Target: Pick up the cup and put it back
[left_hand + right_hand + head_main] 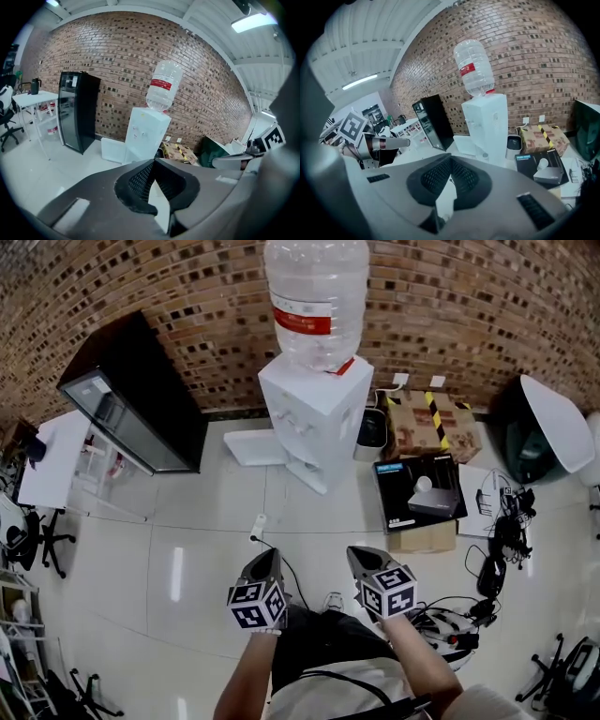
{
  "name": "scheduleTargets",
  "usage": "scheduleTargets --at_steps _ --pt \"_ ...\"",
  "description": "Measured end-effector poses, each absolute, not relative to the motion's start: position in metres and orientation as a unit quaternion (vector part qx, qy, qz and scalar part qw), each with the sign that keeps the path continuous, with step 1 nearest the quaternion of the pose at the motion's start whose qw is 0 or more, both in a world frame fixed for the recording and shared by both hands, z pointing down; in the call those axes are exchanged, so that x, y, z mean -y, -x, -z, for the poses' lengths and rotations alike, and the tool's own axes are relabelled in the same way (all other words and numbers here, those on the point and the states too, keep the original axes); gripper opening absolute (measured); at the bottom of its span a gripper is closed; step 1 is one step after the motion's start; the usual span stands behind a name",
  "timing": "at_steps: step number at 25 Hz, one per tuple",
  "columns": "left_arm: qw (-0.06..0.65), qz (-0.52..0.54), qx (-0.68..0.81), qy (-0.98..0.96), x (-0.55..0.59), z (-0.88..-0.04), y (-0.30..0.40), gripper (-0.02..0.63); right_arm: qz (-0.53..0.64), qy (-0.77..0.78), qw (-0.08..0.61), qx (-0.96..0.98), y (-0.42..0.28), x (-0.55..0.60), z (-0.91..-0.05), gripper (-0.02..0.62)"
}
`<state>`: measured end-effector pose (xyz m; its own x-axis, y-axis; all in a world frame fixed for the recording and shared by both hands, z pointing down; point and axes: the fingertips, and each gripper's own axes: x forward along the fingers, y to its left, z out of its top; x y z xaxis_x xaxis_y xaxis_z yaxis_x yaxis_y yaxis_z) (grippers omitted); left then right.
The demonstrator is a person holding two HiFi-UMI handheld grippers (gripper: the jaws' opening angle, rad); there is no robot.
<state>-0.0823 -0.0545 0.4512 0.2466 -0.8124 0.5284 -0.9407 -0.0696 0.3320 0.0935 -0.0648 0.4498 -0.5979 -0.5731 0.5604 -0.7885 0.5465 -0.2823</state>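
A red-brown brick wall [187, 287] is seen behind a white box-shaped water dispenser [314, 413], and a glossy white tiled floor [187, 540] is spread in front of it. A black glass-fronted cabinet [141, 399] is set to the dispenser's left. A clear plastic bottle [317, 296] is seated upside down on the dispenser's top. A brown cardboard box [427, 423] with yellow-and-black tape is placed to its right.

The left hand-held gripper [267, 559] and the right hand-held gripper [361, 557] are held side by side, well in front of the dispenser and pointed towards it. On each, the jaws are closed tip to tip and nothing is held.

No cup can be identified with certainty. A small pale round thing [486, 155] at the dispenser's front recess may be the cup, but it is too small to tell.

A dispenser cup is judged to be light, thin-walled and easily crushed or tipped. It should be taken across its side wall at mid-height with gentle pressure, and kept upright. The jaws would first have to be opened.
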Motion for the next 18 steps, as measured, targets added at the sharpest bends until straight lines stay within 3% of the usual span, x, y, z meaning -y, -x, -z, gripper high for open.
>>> scheduleTargets --at_steps 6,18 --pt "0.322 -0.119 0.594 -0.728 0.108 -0.504 0.090 0.000 -0.274 -0.394 0.216 0.850 -0.081 0.107 -0.503 0.012" --pt "0.263 -0.134 0.552 -0.780 0.279 -0.672 0.109 0.000 -0.266 -0.421 0.190 0.846 -0.059 0.245 -0.651 0.012"
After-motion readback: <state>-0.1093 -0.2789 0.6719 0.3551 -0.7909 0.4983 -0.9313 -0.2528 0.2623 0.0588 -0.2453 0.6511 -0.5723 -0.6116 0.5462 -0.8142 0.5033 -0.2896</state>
